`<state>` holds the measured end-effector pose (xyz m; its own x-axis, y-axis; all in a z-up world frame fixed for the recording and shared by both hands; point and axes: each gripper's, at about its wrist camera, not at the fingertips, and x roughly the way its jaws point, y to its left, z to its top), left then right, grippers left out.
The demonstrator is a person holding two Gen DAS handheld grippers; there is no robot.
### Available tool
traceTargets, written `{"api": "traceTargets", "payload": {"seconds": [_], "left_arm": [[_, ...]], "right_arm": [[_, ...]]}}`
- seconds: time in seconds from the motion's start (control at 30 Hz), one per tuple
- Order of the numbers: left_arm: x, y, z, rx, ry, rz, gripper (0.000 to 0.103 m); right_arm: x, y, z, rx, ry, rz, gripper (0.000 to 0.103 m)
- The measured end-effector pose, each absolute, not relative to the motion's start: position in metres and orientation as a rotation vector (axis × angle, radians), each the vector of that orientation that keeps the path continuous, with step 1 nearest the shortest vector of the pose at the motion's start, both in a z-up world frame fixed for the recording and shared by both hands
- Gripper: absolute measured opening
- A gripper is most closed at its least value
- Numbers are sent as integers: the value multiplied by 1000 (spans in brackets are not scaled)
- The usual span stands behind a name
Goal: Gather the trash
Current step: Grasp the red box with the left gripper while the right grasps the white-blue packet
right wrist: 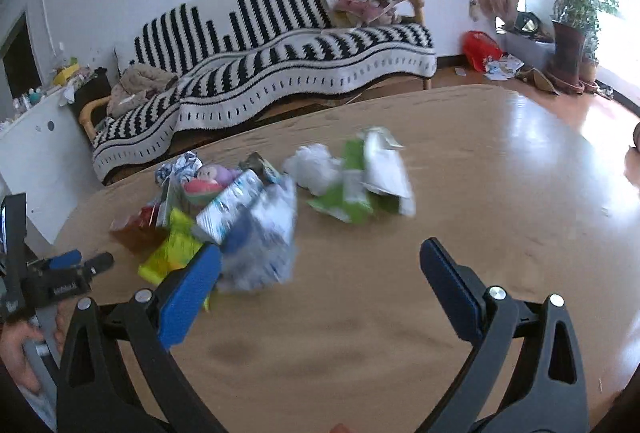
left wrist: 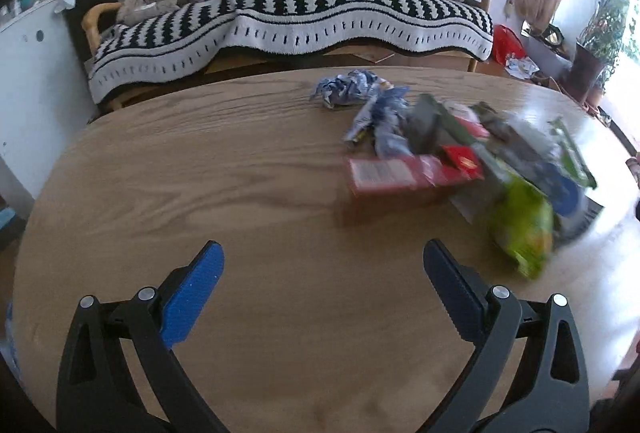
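1. We see the left gripper (left wrist: 323, 253) over the wooden table (left wrist: 200, 173), jaws spread wide, holding nothing.
2. The trash pile (left wrist: 460, 153) lies at two o'clock (blurred).
3. Our right gripper (right wrist: 320, 253) is spread too; the trash (right wrist: 256, 217) sits at eleven o'clock.

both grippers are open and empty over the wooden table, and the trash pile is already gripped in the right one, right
Not quite. The right gripper is open and holds nothing: the right wrist view shows its jaws spread wide over the wooden table, with the trash pile lying loose ahead of it. The left gripper is likewise open and empty.
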<state>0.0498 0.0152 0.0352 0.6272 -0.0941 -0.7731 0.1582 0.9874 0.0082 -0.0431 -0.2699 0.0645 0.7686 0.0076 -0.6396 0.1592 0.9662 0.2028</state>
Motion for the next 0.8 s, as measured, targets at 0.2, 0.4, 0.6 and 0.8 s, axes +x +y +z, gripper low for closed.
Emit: {"api": "traceTargets", "payload": {"seconds": [0.2, 0.4, 0.6, 0.8], "left_arm": [[77, 5, 25, 166, 841, -220, 97], [89, -15, 16, 295, 815, -286, 97], [105, -21, 21, 267, 792, -358, 97], [102, -27, 21, 254, 788, -403, 97]], "right_arm": [[17, -245, 28, 222, 771, -94, 96], [30, -236, 11, 182, 818, -112, 96], [30, -234, 8, 180, 829, -126, 96], [29, -236, 5, 198, 842, -91, 90]]}}
